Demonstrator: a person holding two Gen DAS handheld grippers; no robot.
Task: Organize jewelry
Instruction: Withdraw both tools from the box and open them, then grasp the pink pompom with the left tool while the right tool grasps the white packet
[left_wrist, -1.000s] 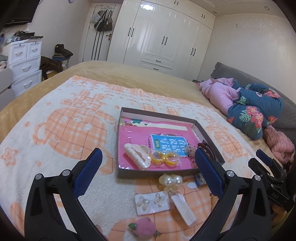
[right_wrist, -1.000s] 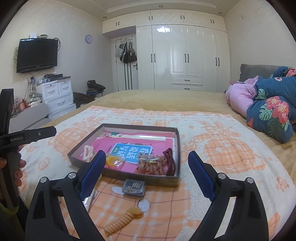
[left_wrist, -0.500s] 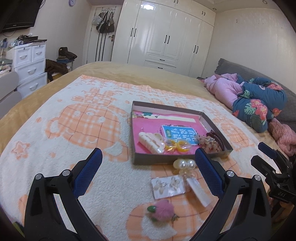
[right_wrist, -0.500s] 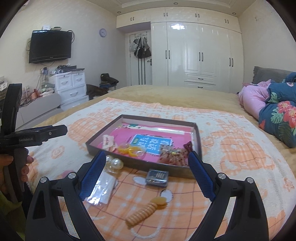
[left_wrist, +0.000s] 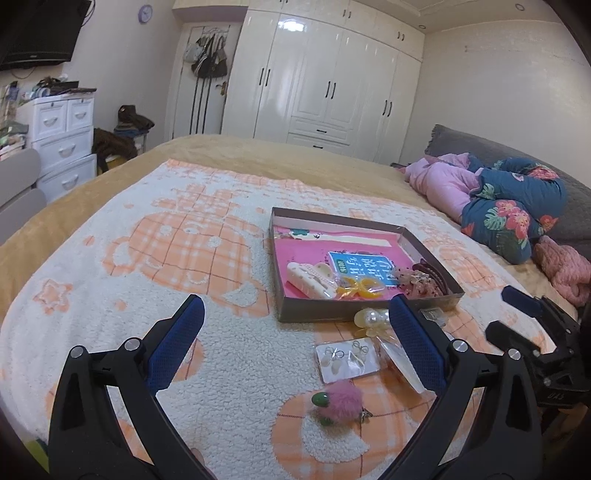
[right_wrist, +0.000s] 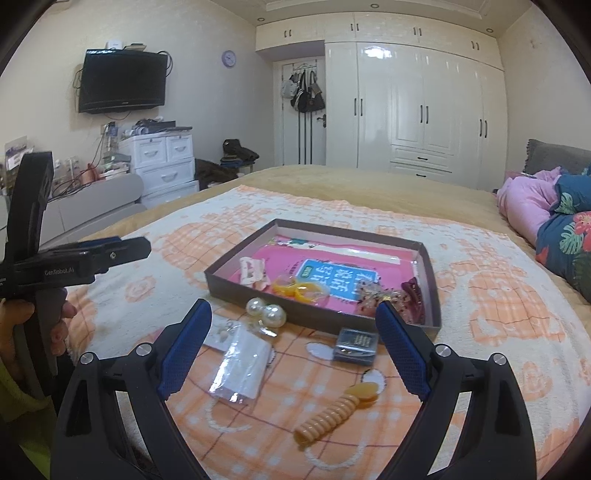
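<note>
A shallow brown box (left_wrist: 325, 314) (right_wrist: 236, 286) with a pink lining lies on the bed and holds a cream hair clip (left_wrist: 308, 278), yellow rings (right_wrist: 299, 288) and a dark red claw clip (right_wrist: 413, 293). In front of it lie pearl earrings (right_wrist: 266, 312), an earring card (left_wrist: 347, 360), a clear packet (right_wrist: 242, 365), a small dark box (right_wrist: 356, 345), an orange spiral hair tie (right_wrist: 334, 411) and a pink pompom (left_wrist: 341, 400). My left gripper (left_wrist: 295, 343) is open and empty above the blanket. My right gripper (right_wrist: 295, 350) is open and empty above the loose items.
An orange and white blanket (left_wrist: 192, 251) covers the bed. Pink and floral bedding (left_wrist: 498, 206) is piled at the right. White wardrobes (right_wrist: 413, 110) line the far wall. White drawers (right_wrist: 162, 162) and a wall television (right_wrist: 122, 81) stand at the left.
Both grippers have drawn back and swung left, so the box and loose items sit farther off. Both stay open and empty.
</note>
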